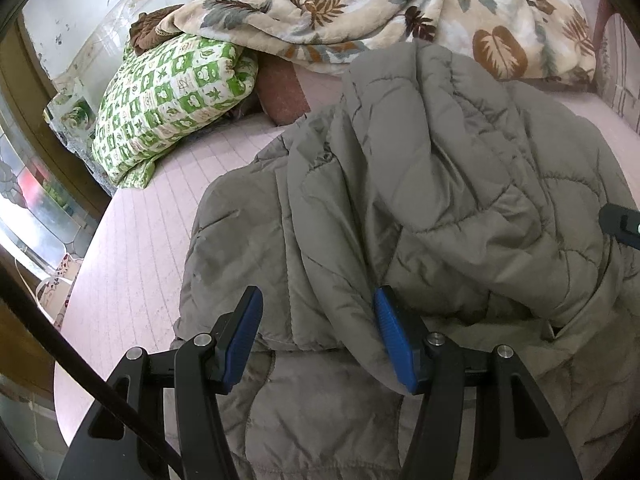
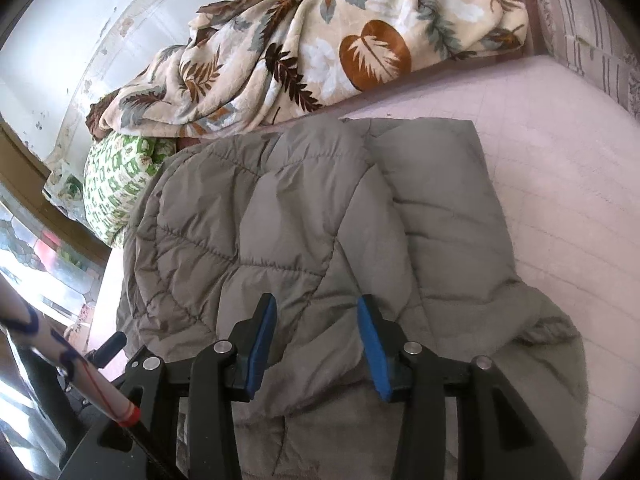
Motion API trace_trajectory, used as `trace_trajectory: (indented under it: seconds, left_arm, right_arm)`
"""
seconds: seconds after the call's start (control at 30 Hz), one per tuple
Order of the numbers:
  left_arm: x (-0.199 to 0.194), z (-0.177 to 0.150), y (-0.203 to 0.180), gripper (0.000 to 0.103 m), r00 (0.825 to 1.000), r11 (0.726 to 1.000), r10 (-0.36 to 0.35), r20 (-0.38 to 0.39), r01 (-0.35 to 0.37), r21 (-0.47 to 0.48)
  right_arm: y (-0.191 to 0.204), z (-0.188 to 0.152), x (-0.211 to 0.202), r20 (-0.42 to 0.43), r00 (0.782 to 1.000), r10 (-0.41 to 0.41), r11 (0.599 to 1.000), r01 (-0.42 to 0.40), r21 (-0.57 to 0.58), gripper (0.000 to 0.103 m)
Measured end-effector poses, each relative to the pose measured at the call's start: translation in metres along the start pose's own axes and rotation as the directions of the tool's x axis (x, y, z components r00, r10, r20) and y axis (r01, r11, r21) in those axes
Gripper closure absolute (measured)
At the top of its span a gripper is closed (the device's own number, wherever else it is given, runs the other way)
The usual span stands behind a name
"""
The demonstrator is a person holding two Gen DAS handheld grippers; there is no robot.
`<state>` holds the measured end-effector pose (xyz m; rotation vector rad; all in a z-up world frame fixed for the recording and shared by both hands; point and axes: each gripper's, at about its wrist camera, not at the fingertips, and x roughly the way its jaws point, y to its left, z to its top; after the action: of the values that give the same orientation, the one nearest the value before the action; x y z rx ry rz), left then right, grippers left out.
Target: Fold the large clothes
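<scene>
Plainly, the grey quilted jacket lay bunched on the pink bed, partly doubled over on itself, its long axis running away from us toward the leaf-print blanket heaped at the far side. We held the left gripper over the jacket's near-left part; its blue pads stood apart, a thick fold of cloth lying between them and brushing the right-hand pad, though neither pad seemed to us to pinch it. The right gripper sat over the near-right part, jaws likewise apart with quilted cloth bulging between them, not squeezed so far as we could tell. Both claws were about equally close; the jacket stretched forward and downward from each. Left of the jacket we saw a green checked pillow against the wall, well apart. We judged that the next fold would carry cloth toward the blanket, whose hem lay just beyond the jacket's far edge and could crowd it.
</scene>
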<state>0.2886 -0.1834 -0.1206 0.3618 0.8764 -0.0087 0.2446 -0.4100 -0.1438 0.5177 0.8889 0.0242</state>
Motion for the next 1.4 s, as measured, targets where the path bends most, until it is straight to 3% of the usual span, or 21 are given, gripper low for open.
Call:
trace_trajectory:
  seconds: [0.33,0.57,0.77,0.93,1.1,1.27,1.33,1.4]
  left_arm:
    - [0.005,-0.001,0.0,0.044,1.0,1.0,-0.005,-0.004,0.005,0.005]
    - [0.007,-0.003,-0.002,0.044,1.0,1.0,-0.001,-0.003,0.001,-0.006]
    - [0.005,-0.001,-0.001,0.044,1.0,1.0,-0.006,-0.011,0.006,0.005]
    - [-0.022,0.025,0.026,0.045,0.994,0.989,-0.11,0.029,0.112,-0.095]
    - [-0.016,0.082,0.03,0.045,0.993,0.984,-0.109,0.056,0.115,-0.137]
    - [0.03,0.119,0.0,0.044,0.995,0.992,-0.086,-0.051,0.08,-0.099]
    - [0.062,0.118,-0.013,0.044,0.991,0.998,-0.035,-0.131,0.027,-0.063]
    - [0.08,0.109,-0.02,0.044,0.988,0.999,-0.004,-0.156,-0.003,-0.046]
  right_arm:
    - [0.001,-0.003,0.016,-0.041,0.999,-0.031,0.999,0.029,-0.044,0.052]
    - [0.005,0.001,-0.006,0.015,1.0,-0.003,1.0,0.003,-0.023,0.052]
    - [0.002,-0.004,0.017,-0.051,0.998,-0.044,0.997,0.04,-0.06,0.051]
    - [0.006,-0.006,0.018,-0.051,0.997,-0.05,0.995,0.045,-0.092,0.045]
    - [0.003,-0.005,0.019,-0.057,0.998,-0.035,0.997,0.032,-0.064,0.045]
    - [0.004,-0.004,0.022,-0.065,0.997,-0.031,0.996,0.026,-0.087,0.043]
    - [0.004,-0.002,0.025,-0.075,0.997,-0.026,0.996,0.019,-0.092,0.042]
    - [0.004,-0.001,0.027,-0.08,0.997,-0.018,0.996,0.011,-0.091,0.04]
